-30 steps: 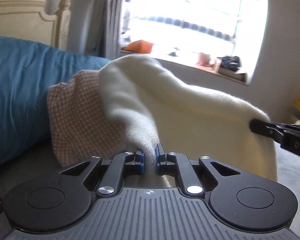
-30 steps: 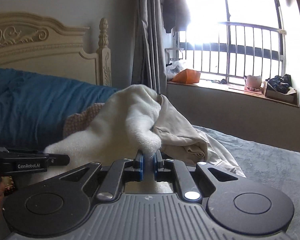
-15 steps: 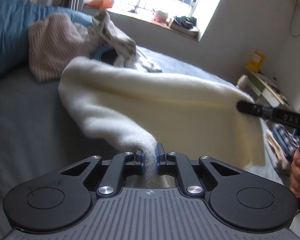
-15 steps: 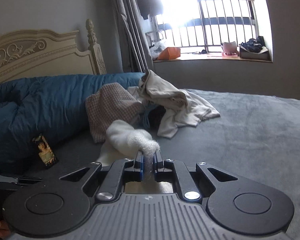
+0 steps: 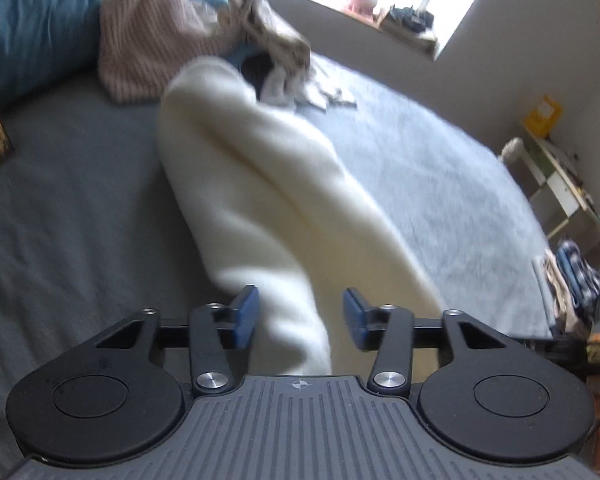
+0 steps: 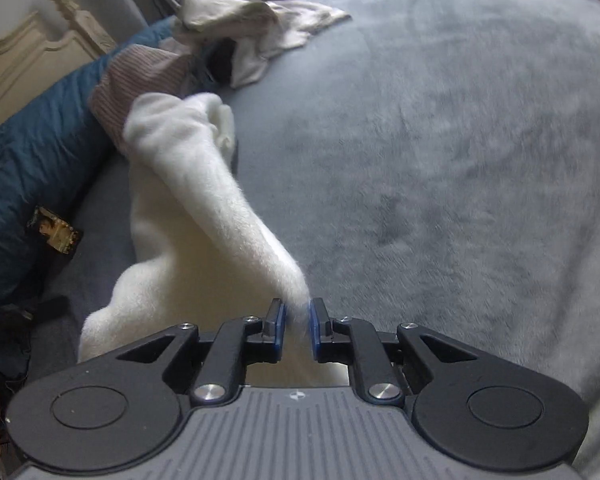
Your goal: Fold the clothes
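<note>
A fluffy cream-white garment [image 5: 260, 184] lies stretched across the grey bed, also in the right wrist view [image 6: 188, 208]. My left gripper [image 5: 300, 322] is open, its blue pads wide apart with the garment's near end lying loose between them. My right gripper [image 6: 297, 326] has its pads close together, pinching a tapered end of the white garment. The right gripper's tip shows at the right edge of the left wrist view [image 5: 580, 350].
A pile of clothes sits at the bed's head: a pinkish checked piece [image 5: 148, 40] and a beige garment [image 6: 252, 20]. A blue duvet [image 6: 28, 148] and a small card [image 6: 54, 230] lie at left. Grey blanket [image 6: 460, 160] spreads right. A shelf [image 5: 556, 176] stands beside the bed.
The white garment was lifted off the pile and pulled down flat onto the bed toward me. My left gripper, shut on it before, has opened and let go. The right stays pinched.
</note>
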Available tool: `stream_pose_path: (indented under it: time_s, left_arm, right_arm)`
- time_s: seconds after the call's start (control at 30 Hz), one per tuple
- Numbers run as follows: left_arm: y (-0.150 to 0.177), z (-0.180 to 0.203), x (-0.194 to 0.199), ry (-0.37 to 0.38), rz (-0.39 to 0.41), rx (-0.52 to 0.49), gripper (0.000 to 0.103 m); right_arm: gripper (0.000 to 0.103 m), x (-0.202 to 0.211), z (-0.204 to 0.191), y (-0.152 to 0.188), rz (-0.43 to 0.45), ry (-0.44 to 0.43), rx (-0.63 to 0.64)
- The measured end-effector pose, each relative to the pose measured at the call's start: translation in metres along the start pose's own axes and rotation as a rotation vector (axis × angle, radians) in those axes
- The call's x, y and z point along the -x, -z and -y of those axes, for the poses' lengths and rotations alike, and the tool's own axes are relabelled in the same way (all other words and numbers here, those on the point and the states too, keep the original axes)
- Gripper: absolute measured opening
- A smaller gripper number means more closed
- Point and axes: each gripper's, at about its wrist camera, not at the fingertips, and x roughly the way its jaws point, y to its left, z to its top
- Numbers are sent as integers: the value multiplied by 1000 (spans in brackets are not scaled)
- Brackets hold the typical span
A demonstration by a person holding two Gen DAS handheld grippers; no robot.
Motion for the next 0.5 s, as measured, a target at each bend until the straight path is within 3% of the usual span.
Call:
stream_pose_path:
  time_s: [0.17, 0.33, 0.5]
  left_arm:
    - [1, -1, -16, -32, 6, 8, 56]
    - [-5, 3, -55, -70, -10, 10, 56]
    - [-12, -11, -83, -109, -20, 80, 56]
  right_arm:
    - [49, 30, 13, -6, 73, -88, -26]
    - [55, 24, 30, -38, 114, -202, -107]
    - [61, -37, 21, -81, 57, -322, -179]
